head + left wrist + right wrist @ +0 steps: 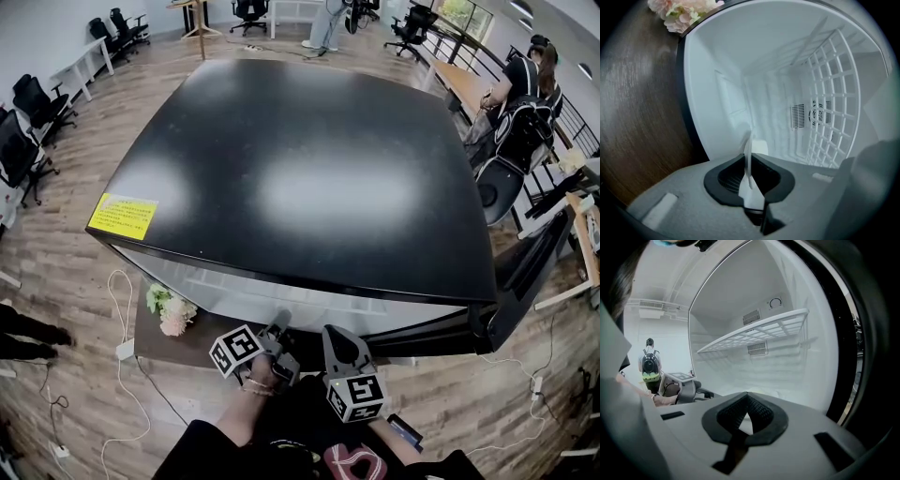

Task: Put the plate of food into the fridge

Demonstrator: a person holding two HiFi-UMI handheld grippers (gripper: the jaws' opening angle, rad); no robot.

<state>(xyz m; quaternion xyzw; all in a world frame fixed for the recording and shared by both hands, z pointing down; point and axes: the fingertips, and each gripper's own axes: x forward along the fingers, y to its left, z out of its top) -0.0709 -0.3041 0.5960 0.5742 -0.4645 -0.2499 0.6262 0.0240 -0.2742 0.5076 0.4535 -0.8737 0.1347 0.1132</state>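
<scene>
Your left gripper (pixel 750 180) pinches the plate (pixel 747 146) edge; your right gripper (pixel 747 397), at its three o'clock, is pressed together, facing the fridge (pixel 787 366).

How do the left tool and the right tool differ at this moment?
The left tool is shut on the thin white rim of the plate; the right tool is shut on nothing. The left tool is rolled sideways, the wire shelf upright in its view; the right tool is level. Both point into the open fridge.
</scene>
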